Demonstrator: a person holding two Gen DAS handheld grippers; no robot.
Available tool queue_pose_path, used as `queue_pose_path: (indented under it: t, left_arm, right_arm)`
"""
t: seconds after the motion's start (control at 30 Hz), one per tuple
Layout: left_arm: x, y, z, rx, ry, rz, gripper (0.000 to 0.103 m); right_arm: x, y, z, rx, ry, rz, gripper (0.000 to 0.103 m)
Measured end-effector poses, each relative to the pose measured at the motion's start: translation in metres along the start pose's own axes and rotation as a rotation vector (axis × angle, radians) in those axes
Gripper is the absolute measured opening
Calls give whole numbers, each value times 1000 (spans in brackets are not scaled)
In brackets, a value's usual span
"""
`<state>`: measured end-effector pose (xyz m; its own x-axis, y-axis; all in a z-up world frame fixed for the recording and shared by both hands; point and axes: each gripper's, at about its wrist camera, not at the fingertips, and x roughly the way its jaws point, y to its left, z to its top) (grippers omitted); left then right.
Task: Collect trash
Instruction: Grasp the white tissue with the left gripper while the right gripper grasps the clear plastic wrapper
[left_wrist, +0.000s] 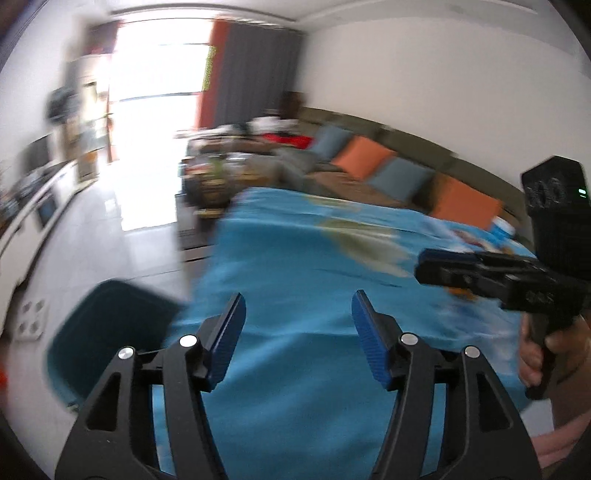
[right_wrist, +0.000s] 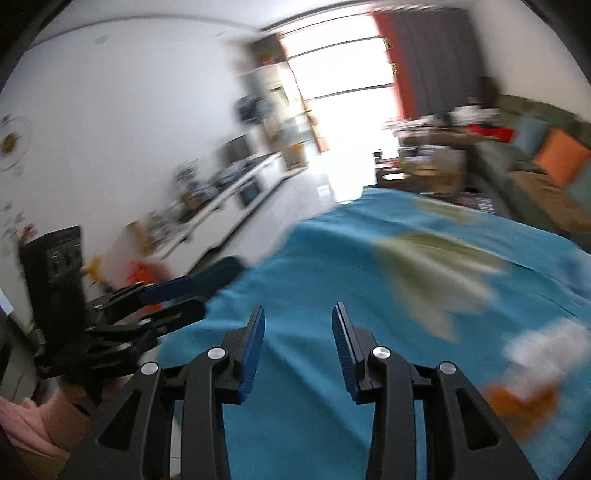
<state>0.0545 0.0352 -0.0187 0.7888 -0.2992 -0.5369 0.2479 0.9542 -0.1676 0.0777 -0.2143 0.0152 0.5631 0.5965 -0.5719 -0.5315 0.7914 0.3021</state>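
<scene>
Here, at the far left of the left wrist view, a dark teal bin (left_wrist: 107, 332) stands on the floor just beside the blue-covered desk (left_wrist: 295, 295). The left hand-held gripper (left_wrist: 298, 325) hangs above the cloth with its jaws well apart and empty; further right, the right hand-held gripper (right_wrist: 298, 339) is partly open, also with nothing between its jaws. Trash remains on the desk toward the right: pale greenish scraps (right_wrist: 432, 266), then a blurred white and orange piece (right_wrist: 532, 373) near the edge. I judge this a reach for fresh trash, with both hands free; the next move calls for bringing a gripper over one piece. No writing is legible through the blur.
</scene>
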Motion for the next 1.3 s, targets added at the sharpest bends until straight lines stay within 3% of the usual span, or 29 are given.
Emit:
queue_pose_path:
  t: [0.13,0.27,0.4,0.57,0.87,1.03,1.1,1.3]
  left_arm:
    - [33,-50,8,72,46,-141,59]
    - [68,-91,15,115,96,-231,57]
    - [104,-128,28,137,151,-292,56]
    - [143,-157,42,178,221,-294,54]
    - [196,-182,43,205,368,-316,51]
    - [212,-179,39,167,415,-353,38]
    - [216,-178,38,149,426,-373,26]
    - [212,-177,39,142,399,-379,5]
  right_arm:
    - [-48,-48,-22,98,-56,-178,36]
    - [-86,-92,-42,180,-102,-343,36]
    - [-111,-132,-59,263,-129,-436,38]
    - [-113,-172,-71,337,-114,-460,44]
    - [-98,-192,-75,371,-59,-432,44]
    - [-97,-196,-77,387,-44,-415,26]
    - [-97,-197,-78,393,-42,-411,16]
    - [-99,-191,-76,372,-55,-404,4]
